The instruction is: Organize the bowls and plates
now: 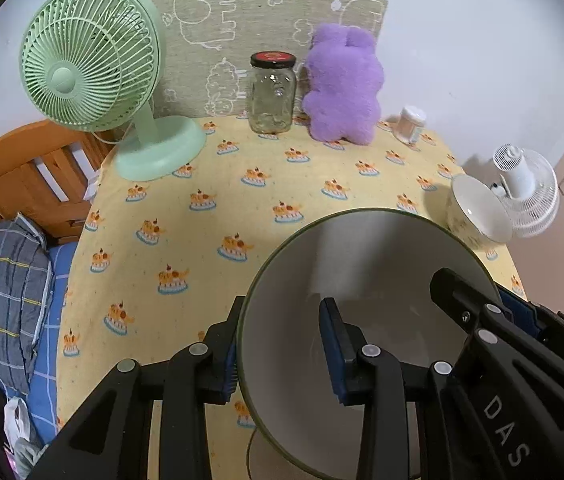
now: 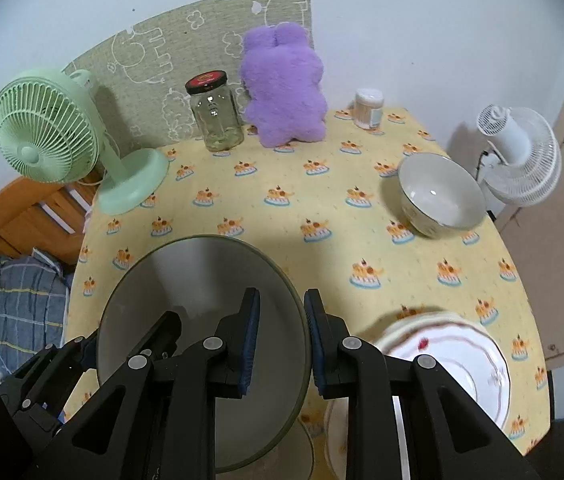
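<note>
A large grey bowl with a dark green rim [image 1: 362,260] [image 2: 202,280] hangs tilted above the yellow tablecloth, held from both sides. My left gripper [image 1: 282,356] is shut on its left rim, one pad outside the wall and one inside. My right gripper [image 2: 282,344] is shut on the opposite rim; it also shows in the left wrist view [image 1: 482,300]. A small white bowl [image 2: 440,196] [image 1: 478,212] stands near the table's right edge. A white plate with a red pattern [image 2: 454,364] lies below my right gripper, partly hidden and blurred.
At the back stand a green fan [image 1: 90,56], a glass jar with a black lid [image 1: 272,96], a purple plush toy [image 1: 342,84] and a small white container [image 1: 412,122]. A white fan [image 2: 522,156] stands past the right edge. A bed with a checked pillow [image 1: 2,296] lies left.
</note>
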`<state>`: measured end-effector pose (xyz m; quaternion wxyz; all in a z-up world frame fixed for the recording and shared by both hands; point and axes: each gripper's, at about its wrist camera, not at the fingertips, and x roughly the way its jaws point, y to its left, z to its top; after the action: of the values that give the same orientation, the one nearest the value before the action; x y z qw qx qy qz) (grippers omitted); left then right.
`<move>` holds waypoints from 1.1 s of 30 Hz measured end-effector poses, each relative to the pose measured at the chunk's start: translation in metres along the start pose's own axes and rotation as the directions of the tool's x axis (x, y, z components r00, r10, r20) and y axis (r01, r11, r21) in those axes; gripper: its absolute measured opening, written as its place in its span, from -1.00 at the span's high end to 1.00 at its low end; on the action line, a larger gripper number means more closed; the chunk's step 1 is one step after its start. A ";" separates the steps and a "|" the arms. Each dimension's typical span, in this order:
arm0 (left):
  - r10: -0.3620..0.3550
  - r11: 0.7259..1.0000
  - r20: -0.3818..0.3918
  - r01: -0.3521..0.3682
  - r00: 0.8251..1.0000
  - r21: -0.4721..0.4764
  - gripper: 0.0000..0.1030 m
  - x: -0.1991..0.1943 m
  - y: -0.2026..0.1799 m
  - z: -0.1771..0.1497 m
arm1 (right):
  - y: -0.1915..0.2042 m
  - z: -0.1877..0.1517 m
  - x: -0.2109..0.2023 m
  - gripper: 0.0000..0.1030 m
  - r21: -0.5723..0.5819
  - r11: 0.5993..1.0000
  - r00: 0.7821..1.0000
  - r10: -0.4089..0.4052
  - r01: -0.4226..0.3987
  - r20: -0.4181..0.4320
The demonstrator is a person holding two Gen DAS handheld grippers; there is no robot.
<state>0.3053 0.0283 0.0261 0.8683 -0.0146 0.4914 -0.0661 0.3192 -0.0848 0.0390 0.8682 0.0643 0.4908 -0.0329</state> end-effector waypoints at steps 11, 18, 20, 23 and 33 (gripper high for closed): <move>-0.041 0.998 -0.043 0.042 0.998 0.044 0.33 -0.004 -0.001 -0.045 | -0.005 -0.049 -0.012 0.49 0.031 0.999 0.999 -0.041 0.042 -0.032; -0.071 0.996 -0.092 0.075 0.993 0.045 0.30 0.004 0.001 -0.066 | -0.006 -0.074 -0.008 0.48 0.042 0.997 0.995 -0.068 0.072 -0.074; -0.069 0.996 -0.095 0.074 0.993 0.049 0.30 0.005 0.002 -0.070 | -0.006 -0.080 -0.006 0.49 0.045 0.996 0.994 -0.072 0.076 -0.086; -0.057 0.996 -0.088 0.062 0.994 0.061 0.30 0.005 0.002 -0.073 | -0.005 -0.085 -0.003 0.49 0.056 0.996 0.993 -0.067 0.073 -0.102; -0.057 0.998 -0.117 0.058 0.991 0.001 0.30 0.009 0.024 -0.078 | 0.014 -0.087 0.001 0.48 0.008 0.998 0.992 -0.065 0.066 -0.112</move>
<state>0.2458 0.0536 -0.0240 0.8357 -0.0230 0.5407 -0.0928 0.2478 -0.0583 -0.0047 0.8374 0.0550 0.5404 -0.0606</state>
